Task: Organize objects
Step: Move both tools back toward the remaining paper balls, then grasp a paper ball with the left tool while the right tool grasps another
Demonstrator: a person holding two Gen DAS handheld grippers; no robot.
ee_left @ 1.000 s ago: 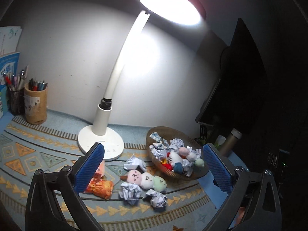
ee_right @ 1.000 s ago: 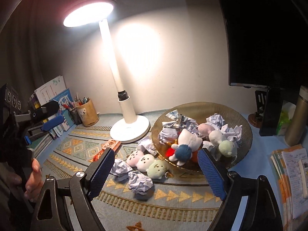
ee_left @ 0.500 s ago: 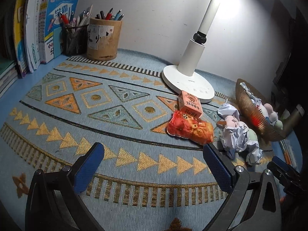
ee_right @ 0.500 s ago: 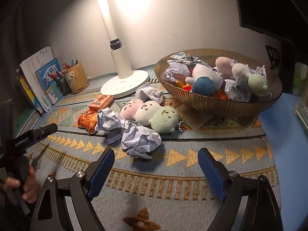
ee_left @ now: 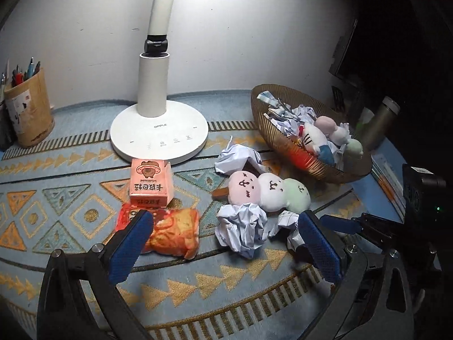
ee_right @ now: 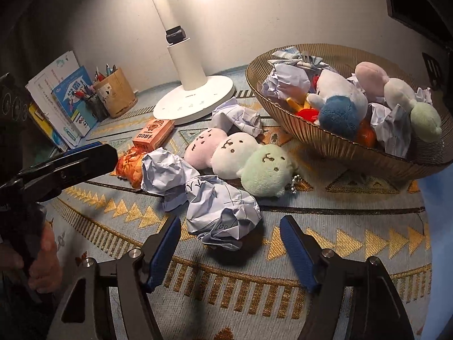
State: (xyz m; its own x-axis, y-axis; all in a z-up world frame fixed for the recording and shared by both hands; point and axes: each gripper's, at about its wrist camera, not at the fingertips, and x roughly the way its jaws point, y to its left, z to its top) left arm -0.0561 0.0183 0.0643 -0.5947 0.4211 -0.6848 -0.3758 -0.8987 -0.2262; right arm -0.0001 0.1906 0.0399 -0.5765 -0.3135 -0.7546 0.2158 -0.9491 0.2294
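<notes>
Right gripper (ee_right: pixel 230 250) jaws were closing, not yet touching crumpled paper ball (ee_right: pixel 222 212) near bowl (ee_right: pixel 354 148); light, crushable, pinch mid-body. Left gripper (ee_left: pixel 223 248) spread, empty.

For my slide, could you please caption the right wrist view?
Right gripper closing, fingers open around a crumpled paper ball.

Both grippers: black angular frames, each arm tipped with a blue, mesh-textured pad and fixed by round silver screws. Left gripper (ee_left: pixel 223 243); right gripper (ee_right: pixel 230 248). A hand (ee_right: pixel 42 266), at 8 o'clock, grips a black handle.
</notes>
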